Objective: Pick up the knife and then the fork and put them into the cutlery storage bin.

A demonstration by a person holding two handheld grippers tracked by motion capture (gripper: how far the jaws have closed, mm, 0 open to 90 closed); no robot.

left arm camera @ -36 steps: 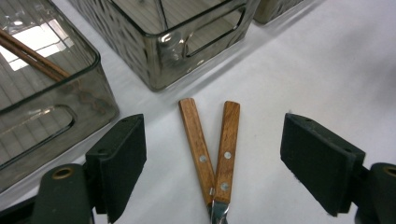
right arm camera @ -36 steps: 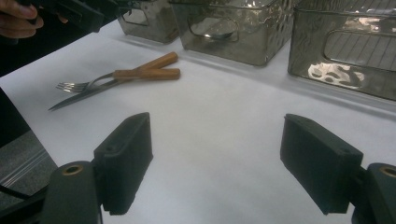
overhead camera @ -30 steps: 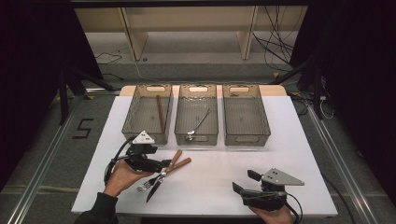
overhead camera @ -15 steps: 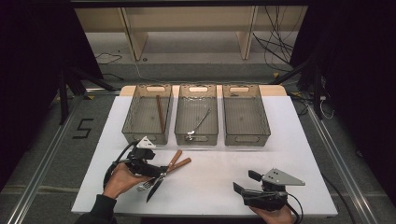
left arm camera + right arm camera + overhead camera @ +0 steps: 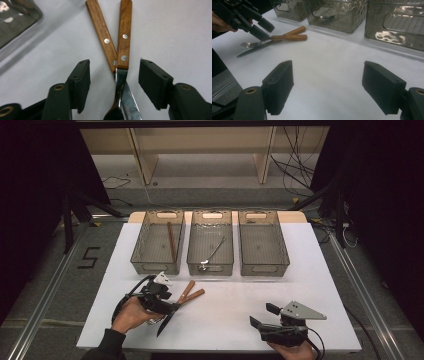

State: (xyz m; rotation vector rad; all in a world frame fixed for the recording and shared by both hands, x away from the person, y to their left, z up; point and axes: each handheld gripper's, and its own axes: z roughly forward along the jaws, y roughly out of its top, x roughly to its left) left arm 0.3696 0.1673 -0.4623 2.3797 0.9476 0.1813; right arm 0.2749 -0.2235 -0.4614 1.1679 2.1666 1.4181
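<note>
In the high view, the left gripper point(image 5: 167, 306) sits low over a knife and fork point(image 5: 181, 301) lying crossed on the white worktop point(image 5: 235, 300), near its front-left part; their wooden handles point up and to the right, towards the middle bin point(image 5: 210, 245). The right gripper point(image 5: 261, 315) rests well apart, jaws spread on nothing.

In the left gripper view, the fork point(image 5: 113, 110) and knife point(image 5: 130, 102) run straight ahead between the jaws, which have just been closing but don't yet touch the steel (a gap shows on both sides).

In the right gripper view, the cutlery point(image 5: 287, 37) lies far off to the upper left, so the left hand is plainly nearer.
</note>
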